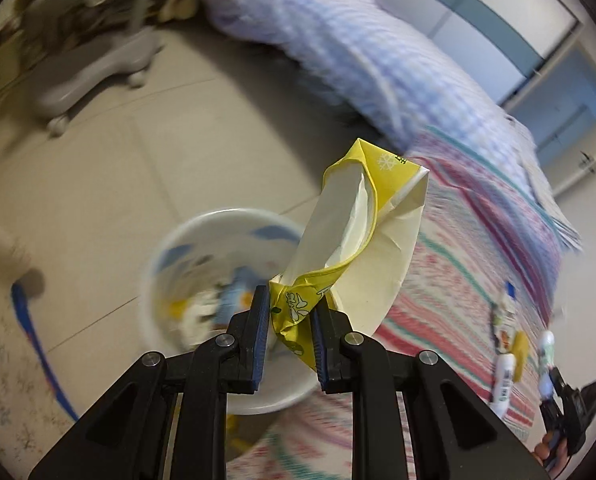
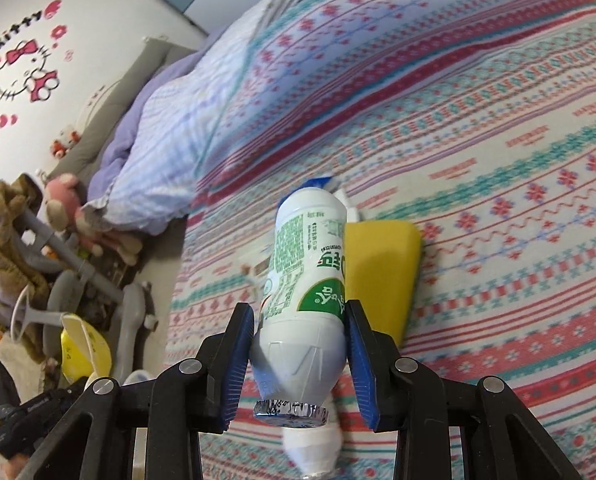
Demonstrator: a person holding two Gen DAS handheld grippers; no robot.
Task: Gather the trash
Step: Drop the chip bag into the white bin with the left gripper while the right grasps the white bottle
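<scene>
The left gripper (image 1: 289,330) is clamped on a crumpled yellow and cream carton (image 1: 353,236), pinching its lower corner between the blue pads; the carton stands up and away from the jaws, above the near rim of a white trash bin (image 1: 158,248). The bin sits on the tiled floor (image 1: 146,152) beside the bed (image 1: 465,264), and what lies inside it is smeared by blur, so only blue and yellow scraps can be made out. Its near wall is hidden behind the gripper.

The right gripper (image 2: 299,344) is closed around a white plastic drink bottle (image 2: 303,280) with a green label, foil cap toward the camera. A second white bottle (image 2: 313,452) lies below it on the striped bedspread (image 2: 477,200), mostly covered and cut off by the frame edge. Just beside the held bottle, a yellow carton (image 2: 381,272) rests on the bedspread, its left edge hidden. Something blue and white (image 2: 329,188) peeks out beyond the bottle, too covered to name.
</scene>
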